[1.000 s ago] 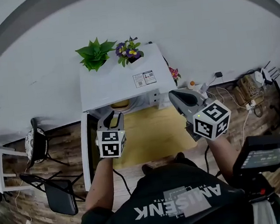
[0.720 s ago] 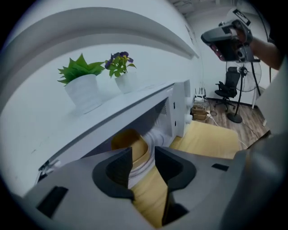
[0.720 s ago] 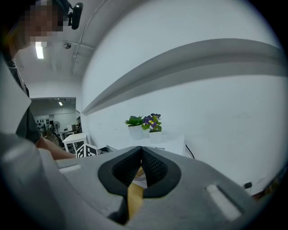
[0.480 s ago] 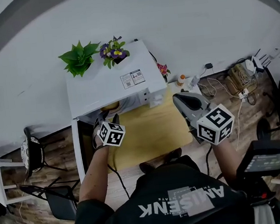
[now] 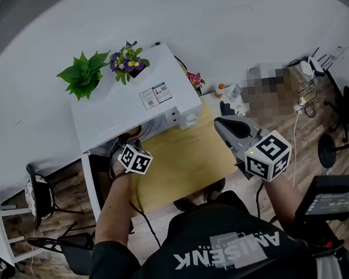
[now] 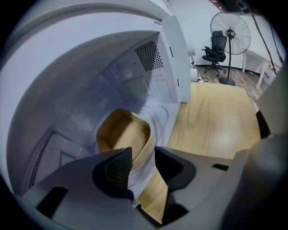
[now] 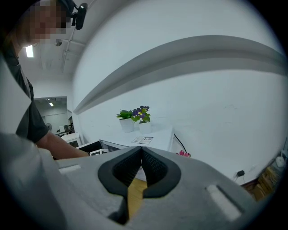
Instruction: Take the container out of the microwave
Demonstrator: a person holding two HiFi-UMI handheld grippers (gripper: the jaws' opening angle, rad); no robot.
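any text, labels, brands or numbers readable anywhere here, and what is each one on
"AMISENK": white letters, seen upside down in the head view, on the person's black shirt.
Two stickers on top of the white microwave: too small to read.
Marker cubes: black-and-white square patterns only, no words.
Screen of the device at lower right: too blurred to read.

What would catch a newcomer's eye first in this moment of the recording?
The open white microwave, with two potted plants on top, stands on the wooden table against the wall. Inside it sits a yellow container, with the left gripper, jaws open, right at its near wall. The right gripper hangs shut over the table, holding nothing.
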